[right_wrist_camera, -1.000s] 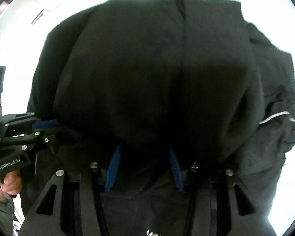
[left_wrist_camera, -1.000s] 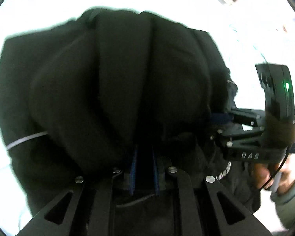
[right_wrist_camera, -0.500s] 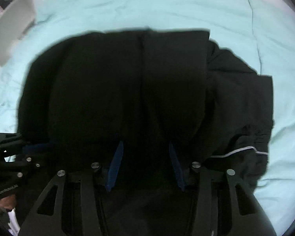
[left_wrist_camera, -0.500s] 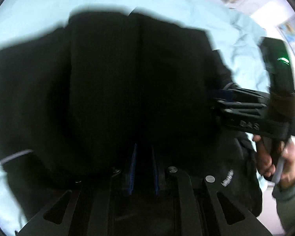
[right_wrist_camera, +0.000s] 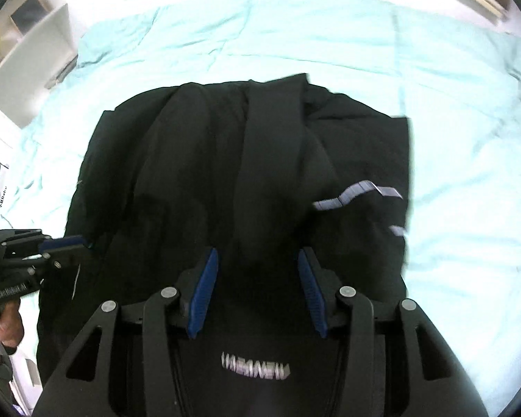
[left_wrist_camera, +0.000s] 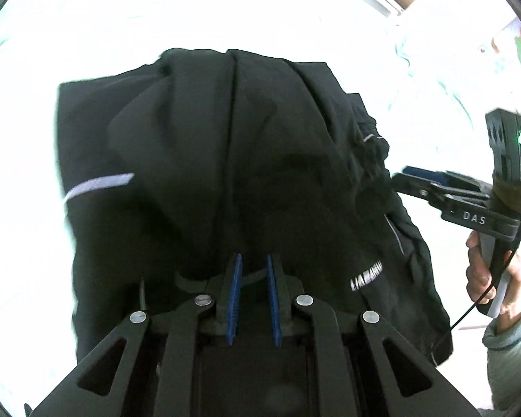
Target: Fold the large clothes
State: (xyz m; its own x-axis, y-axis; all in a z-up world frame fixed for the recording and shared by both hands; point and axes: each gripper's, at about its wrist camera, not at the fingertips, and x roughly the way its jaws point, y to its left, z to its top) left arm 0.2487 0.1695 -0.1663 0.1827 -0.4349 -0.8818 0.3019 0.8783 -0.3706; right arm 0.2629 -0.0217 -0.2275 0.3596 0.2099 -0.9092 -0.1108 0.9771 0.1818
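Observation:
A black jacket [left_wrist_camera: 225,156] with grey reflective stripes [right_wrist_camera: 357,194] lies bunched on a pale turquoise bed sheet [right_wrist_camera: 330,34]. Its near edge is lifted between the two grippers. My left gripper [left_wrist_camera: 253,260] is shut on a thin fold of the near edge, and it shows at the left of the right wrist view [right_wrist_camera: 76,243], gripping that side. My right gripper [right_wrist_camera: 257,257] holds a thick bunch of black cloth between its blue pads [right_wrist_camera: 205,278], and its jaws are opening. It appears in the left wrist view [left_wrist_camera: 404,175] at the jacket's right edge.
The sheet spreads wide around the jacket on the far, left and right sides. A white shelf unit [right_wrist_camera: 34,69] stands beyond the bed's far left corner. A hand [left_wrist_camera: 479,267] in a grey-green sleeve grips the right gripper's handle.
Both grippers have risen and drawn back with the jacket's edge, so the jacket looks smaller and more sheet shows. The right pads stand a little wider apart.

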